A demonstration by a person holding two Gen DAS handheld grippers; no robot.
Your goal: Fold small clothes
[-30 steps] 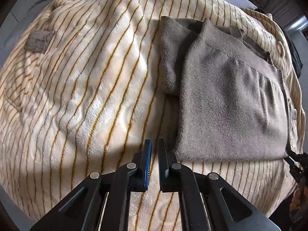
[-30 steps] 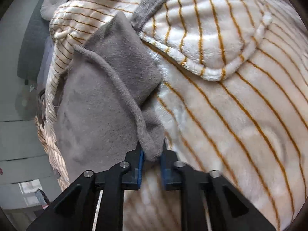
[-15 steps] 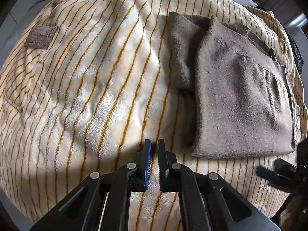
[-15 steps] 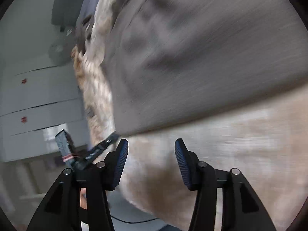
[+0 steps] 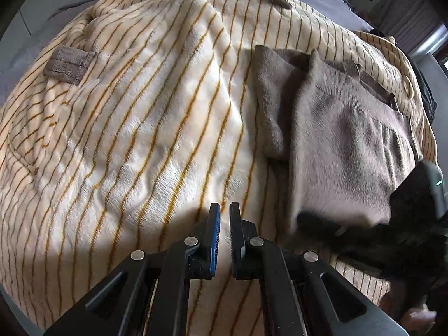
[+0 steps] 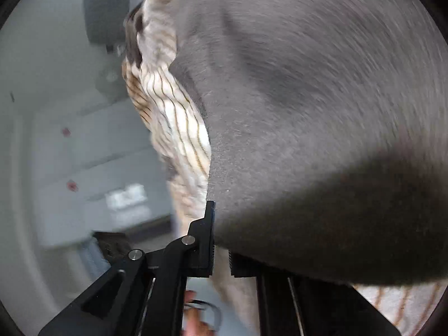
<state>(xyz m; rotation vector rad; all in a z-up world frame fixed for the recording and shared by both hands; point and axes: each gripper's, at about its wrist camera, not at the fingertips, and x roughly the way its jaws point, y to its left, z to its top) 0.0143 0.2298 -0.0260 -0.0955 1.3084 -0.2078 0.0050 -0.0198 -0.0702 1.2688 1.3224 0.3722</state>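
Observation:
A folded grey-brown knit garment [image 5: 341, 145] lies on a cream blanket with orange stripes [image 5: 140, 128], right of centre in the left wrist view. My left gripper [image 5: 224, 218] is shut and empty, hovering over the blanket just left of the garment's near corner. My right gripper [image 5: 330, 224] shows as a dark blurred shape at the garment's near edge. In the right wrist view the garment [image 6: 308, 112] fills the frame and drapes over the right finger; the jaws [image 6: 221, 224] stand close together with the garment's edge between them.
A small brown fabric tab [image 5: 68, 63] sits on the blanket at the far left. Grey bedding [image 5: 308, 5] lies beyond the blanket. The blanket's edge [image 6: 173, 117] hangs beside a white cabinet [image 6: 84, 168] in the right wrist view.
My right gripper let go of the garment's corner, opened, swung to its near edge and closed on it. The left gripper stayed shut and drew back slightly.

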